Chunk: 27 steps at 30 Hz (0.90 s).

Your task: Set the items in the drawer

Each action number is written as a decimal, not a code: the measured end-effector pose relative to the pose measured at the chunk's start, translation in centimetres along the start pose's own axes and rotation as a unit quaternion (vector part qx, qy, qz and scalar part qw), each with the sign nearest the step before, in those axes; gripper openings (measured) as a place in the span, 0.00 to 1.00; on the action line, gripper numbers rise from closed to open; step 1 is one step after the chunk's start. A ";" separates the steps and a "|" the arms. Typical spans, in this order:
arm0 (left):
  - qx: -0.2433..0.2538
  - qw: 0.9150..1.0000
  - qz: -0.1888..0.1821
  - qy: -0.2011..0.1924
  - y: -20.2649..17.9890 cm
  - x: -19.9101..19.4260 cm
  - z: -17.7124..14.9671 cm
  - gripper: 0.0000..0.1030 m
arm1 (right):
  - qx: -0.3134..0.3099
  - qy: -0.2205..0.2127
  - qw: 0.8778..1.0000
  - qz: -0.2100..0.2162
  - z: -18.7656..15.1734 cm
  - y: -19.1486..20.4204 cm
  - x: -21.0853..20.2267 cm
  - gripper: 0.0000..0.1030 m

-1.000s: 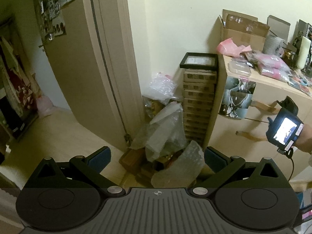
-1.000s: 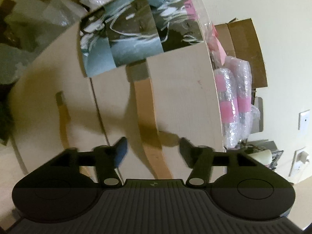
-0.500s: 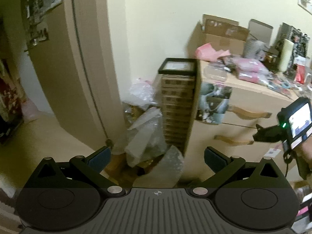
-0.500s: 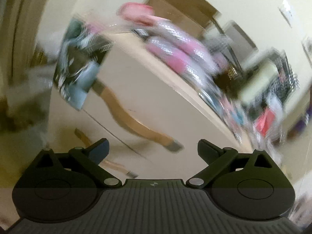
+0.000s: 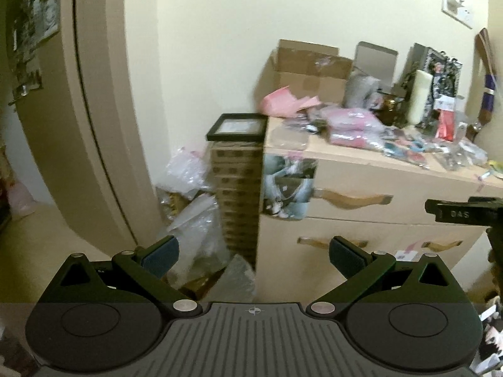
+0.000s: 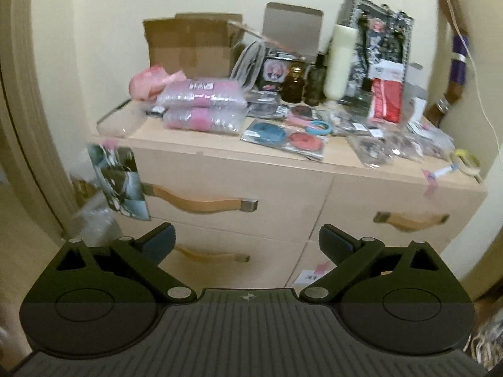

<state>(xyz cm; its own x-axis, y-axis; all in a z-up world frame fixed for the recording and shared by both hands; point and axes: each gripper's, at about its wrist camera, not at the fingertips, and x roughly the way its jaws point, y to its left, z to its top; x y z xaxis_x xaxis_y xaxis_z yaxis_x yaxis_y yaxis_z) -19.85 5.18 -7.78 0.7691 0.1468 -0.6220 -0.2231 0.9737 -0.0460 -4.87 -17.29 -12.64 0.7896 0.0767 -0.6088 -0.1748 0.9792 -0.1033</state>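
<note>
A: Are the tools gripping anything?

B: No. The left gripper [image 5: 253,256] and the right gripper [image 6: 246,242] both have their fingers spread wide with nothing between them.

A: And the drawers?

B: The dresser [image 6: 283,169] fills the centre of the right view. Its top-left drawer [image 6: 226,188] is closed, handle [image 6: 198,202] untouched.

A: The items?

B: On the dresser top: pink bubble-wrapped rolls [image 6: 202,106] toward the upper left, small packets [image 6: 283,135] mid-frame.

Upper-left drawer [image 6: 226,185] of pale wood dresser [image 6: 405,188]: shut, curved tan handle across its front; lower-left drawer [image 6: 232,254] beneath it, also shut; pink bubble-wrapped packs [image 6: 202,106] stacked on dresser top, left side; small bagged items [image 6: 283,136] scattered to their right.
</note>
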 end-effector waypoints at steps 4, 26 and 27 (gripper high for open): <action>0.000 1.000 -0.012 -0.012 -2.0 0.0 0.1 1.00 | 0.039 0.005 0.999 0.013 -0.6 -1.9 -3.0 0.98; 0.008 0.993 -0.043 -0.114 -8.3 -3.7 4.3 1.00 | 0.107 -0.071 0.991 0.036 -0.2 -6.3 -13.2 0.98; 0.012 0.992 -0.038 -0.122 -8.5 -4.1 4.6 1.00 | 0.107 -0.079 0.990 0.039 0.1 -6.3 -13.5 0.98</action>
<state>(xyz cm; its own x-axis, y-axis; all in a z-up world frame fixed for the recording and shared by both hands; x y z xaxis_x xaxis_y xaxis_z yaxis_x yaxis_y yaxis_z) -18.36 -2.88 -1.18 0.9061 0.1071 -0.4092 -0.1466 0.9870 -0.0662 -14.39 -24.49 -3.67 0.8639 0.1655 -0.4758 -0.1235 0.9852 0.1186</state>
